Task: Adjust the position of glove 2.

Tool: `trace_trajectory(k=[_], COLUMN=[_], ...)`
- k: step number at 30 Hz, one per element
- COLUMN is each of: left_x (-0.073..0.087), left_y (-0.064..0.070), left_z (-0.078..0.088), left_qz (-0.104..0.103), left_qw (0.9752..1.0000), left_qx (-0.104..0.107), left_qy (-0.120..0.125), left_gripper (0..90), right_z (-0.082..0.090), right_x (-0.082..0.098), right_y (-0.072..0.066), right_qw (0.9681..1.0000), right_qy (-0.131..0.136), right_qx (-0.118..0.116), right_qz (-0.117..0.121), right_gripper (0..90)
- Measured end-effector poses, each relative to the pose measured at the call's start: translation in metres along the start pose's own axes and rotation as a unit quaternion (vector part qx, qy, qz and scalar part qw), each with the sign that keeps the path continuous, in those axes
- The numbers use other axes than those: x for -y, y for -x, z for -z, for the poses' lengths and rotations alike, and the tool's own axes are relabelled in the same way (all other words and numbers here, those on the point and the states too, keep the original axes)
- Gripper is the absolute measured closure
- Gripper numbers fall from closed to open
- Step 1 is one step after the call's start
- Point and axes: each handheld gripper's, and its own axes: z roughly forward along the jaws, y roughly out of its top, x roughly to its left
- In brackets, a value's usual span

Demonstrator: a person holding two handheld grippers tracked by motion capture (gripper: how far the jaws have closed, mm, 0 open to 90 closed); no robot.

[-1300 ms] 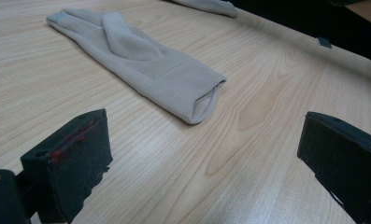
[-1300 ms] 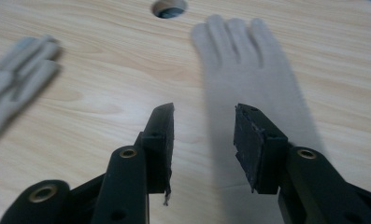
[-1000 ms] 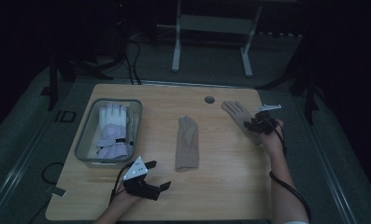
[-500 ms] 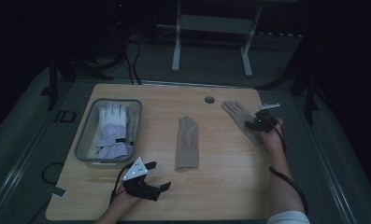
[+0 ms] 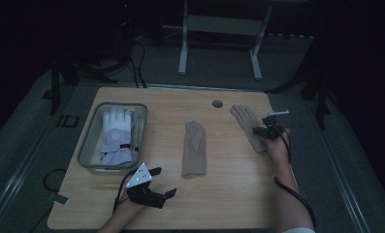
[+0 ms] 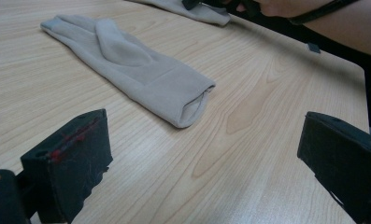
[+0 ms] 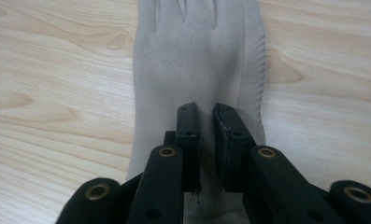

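White gloves [image 5: 116, 135] already in the bin [image 5: 86, 154] at left, right gripper [image 7: 206, 140] fingers pinched on the far-right beige glove [image 5: 247, 127], middle glove [image 5: 194, 155] waiting on the tabletop [image 5: 238, 194], left gripper [image 5: 157, 187] fingers wide apart.

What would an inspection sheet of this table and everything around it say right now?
Surface: wooden table, with a round hole near the far edge.
Job's things: beige glove lying flat mid-table; second beige glove at the right; grey bin holding pale gloves.
Clutter: nothing seen.
Grippers: left gripper open, over bare wood; right gripper pinching the second glove's cuff end.
Cables: black cable along the right forearm.
Surroundings: dark floor, metal stand behind.
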Motion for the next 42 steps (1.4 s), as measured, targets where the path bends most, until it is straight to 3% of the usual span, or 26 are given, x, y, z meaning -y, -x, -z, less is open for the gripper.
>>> trace_trajectory(k=[6, 14, 18, 22, 30, 32, 36, 42], left_x=[-0.001, -0.001, -0.001, -0.002, -0.003, -0.003, -0.003, -0.004], left_y=[-0.001, -0.001, -0.001, -0.001, 0.001, 0.001, 0.001, 0.002], left_z=[0.001, 0.0, 0.001, 0.001, 0.0, 0.0, -0.001, 0.0], left_qz=[-0.002, -0.001, -0.003, -0.001, -0.007, -0.008, -0.009, -0.008], left_qw=[1.0, 1.0, 1.0, 1.0, 1.0, 0.9999, 0.9999, 0.9999], left_qx=[-0.001, -0.001, -0.001, -0.002, 0.003, 0.005, 0.005, 0.005], left_qy=[0.0, 0.0, 0.001, 0.004, 0.004, 0.004, 0.005, 0.006], left_gripper=[3.0, 3.1, 3.1, 3.1, 3.1, 3.1, 3.1, 3.0], right_z=[0.013, 0.028, 0.046, 0.068, 0.098, 0.102, 0.107, 0.101], right_x=[0.0, -0.008, -0.011, -0.008, 0.02, 0.028, 0.047, 0.072], right_y=[-0.015, -0.034, -0.045, -0.05, -0.068, -0.074, -0.084, -0.092], right_qw=[0.9989, 0.9982, 0.9972, 0.9949, 0.993, 0.9935, 0.9936, 0.9955], right_qy=[0.024, 0.037, 0.055, 0.077, 0.098, 0.097, 0.094, 0.068], right_qx=[-0.005, -0.004, 0.004, 0.003, -0.001, 0.009, 0.003, 0.007], right_qz=[-0.04, -0.047, -0.049, -0.066, -0.066, -0.06, -0.062, -0.066], right_gripper=[82.6, 83.3, 83.4, 83.4, 83.3, 83.3, 83.2, 82.8])
